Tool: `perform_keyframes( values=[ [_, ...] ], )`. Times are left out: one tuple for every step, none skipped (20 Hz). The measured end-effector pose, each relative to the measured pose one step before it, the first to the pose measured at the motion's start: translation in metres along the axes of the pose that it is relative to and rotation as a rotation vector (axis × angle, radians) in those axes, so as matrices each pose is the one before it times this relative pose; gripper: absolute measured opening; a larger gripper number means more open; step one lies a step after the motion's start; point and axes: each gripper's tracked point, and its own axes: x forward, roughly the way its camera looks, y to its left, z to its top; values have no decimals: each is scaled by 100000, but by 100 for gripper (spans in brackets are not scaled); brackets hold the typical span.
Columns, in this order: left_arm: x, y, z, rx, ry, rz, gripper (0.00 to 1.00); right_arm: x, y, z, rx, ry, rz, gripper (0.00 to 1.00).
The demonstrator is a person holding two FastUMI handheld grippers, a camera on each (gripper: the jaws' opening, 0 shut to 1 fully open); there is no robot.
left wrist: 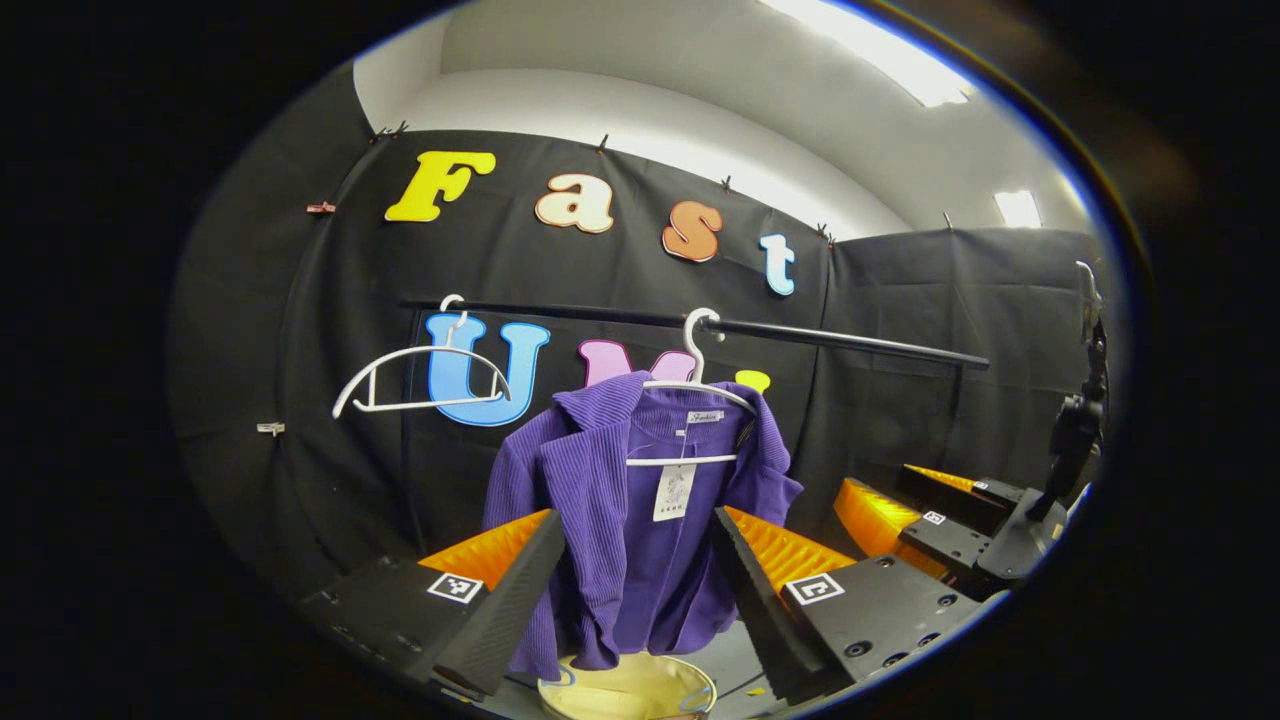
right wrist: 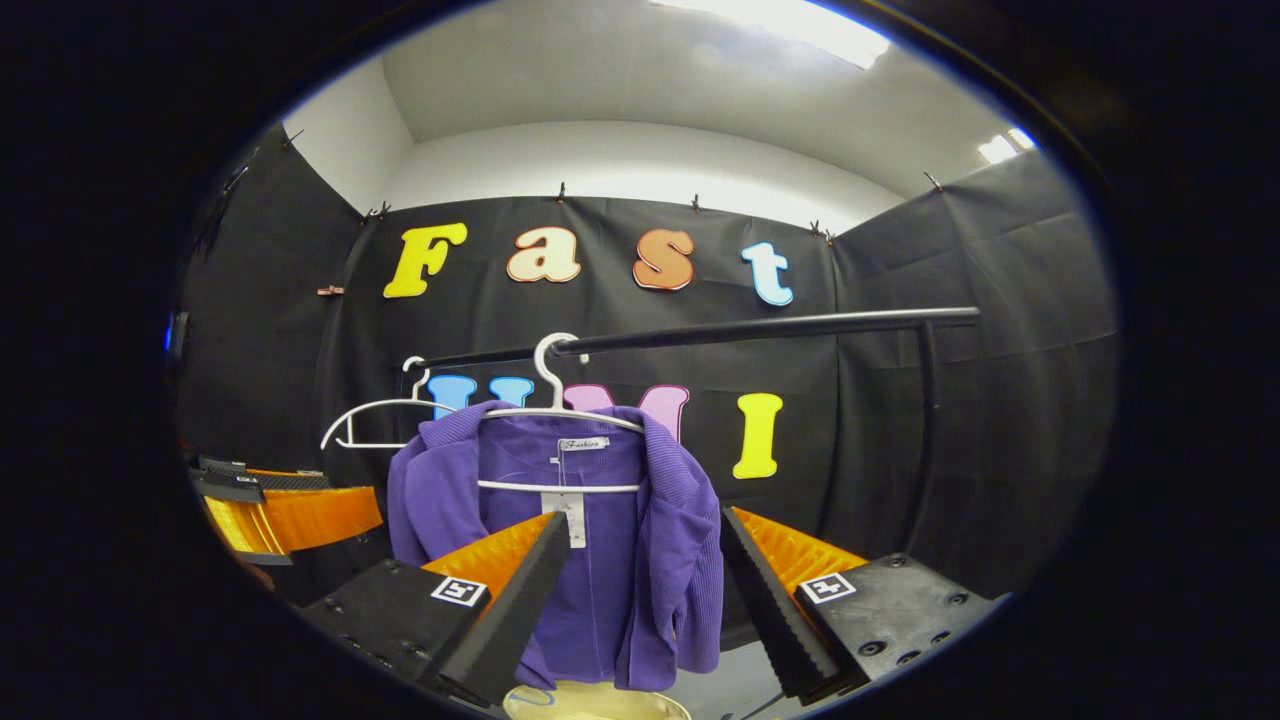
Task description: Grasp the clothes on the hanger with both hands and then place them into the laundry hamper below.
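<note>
Your left tongs (left wrist: pixel 640 585) stand open, both black-padded fingers (left wrist: pixel 510 600) short of the purple cardigan (left wrist: pixel 620 500), which shows between them; your right tongs (right wrist: pixel 640 590) are likewise spread and grip nothing, the same cardigan (right wrist: pixel 620 530) framed between their fingers (right wrist: pixel 770 600); the cardigan hangs on a white hanger (left wrist: pixel 695 390) hooked over the black rail (left wrist: pixel 850 340), with a paper tag (left wrist: pixel 675 490) at its neck; a second, bare hanger (left wrist: pixel 420 385) hangs further left on the rail; directly below the cardigan sits the pale yellow hamper (left wrist: pixel 560 695); in the left gripper view your right tongs (left wrist: pixel 930 515) appear at the right
</note>
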Motion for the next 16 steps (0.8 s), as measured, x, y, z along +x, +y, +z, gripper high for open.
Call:
perform_keyframes(
  values=[
    [1089, -101, -376, 927, -60, 1651, 94, 1422, -445, -615, 993, 442, 1307, 98],
    [1056, -217, -129, 553, -113, 1645, 94, 1539, -403, -670, 1282, 1007, 1532, 97],
    [1051, -327, -156, 574, -341, 1469, 94, 1554, -542, -785, 1224, 1161, 1265, 97],
    [920, -155, 47, 873, -478, 1929, 94, 1415, -517, -653, 1191, 1109, 1296, 97],
    [920, 19, -71, 998, -683, 2600, 94, 1235, -385, -405, 1268, 513, 1527, 98],
    [811, 24, 50, 518, -399, 2723, 94, 1217, -269, -333, 1534, 353, 1862, 97],
    [690, -161, -251, -9, -208, 2216, 94, 1100, 84, -437, 1583, 554, 2579, 98],
    [657, -173, -37, -102, 58, 1738, 94, 981, -224, -501, 1083, 890, 1823, 98],
    [516, 7, -191, 233, 2, 1891, 94, 1194, -323, -577, 1123, 1121, 1707, 97],
    [525, 212, 13, 702, -250, 2481, 94, 896, -167, -557, 1384, 1283, 1461, 98],
    [555, 143, -161, 709, 27, 2466, 94, 825, -61, -540, 1627, 1347, 1727, 98],
    [538, 142, -105, 314, 43, 2197, 94, 667, -63, -464, 1411, 1300, 1590, 98],
    [415, 162, -129, 187, -129, 2423, 94, 715, -114, -438, 834, 1022, 1789, 98],
    [367, 404, 110, 162, -558, 3066, 94, 585, 33, -369, 380, 1029, 1582, 98],
    [430, 377, 18, -60, -887, 2893, 94, 602, -109, -301, 80, 610, 1471, 98],
    [398, 154, 46, -321, -505, 2091, 94, 491, -237, -245, -11, 456, 1036, 98]
  ],
)
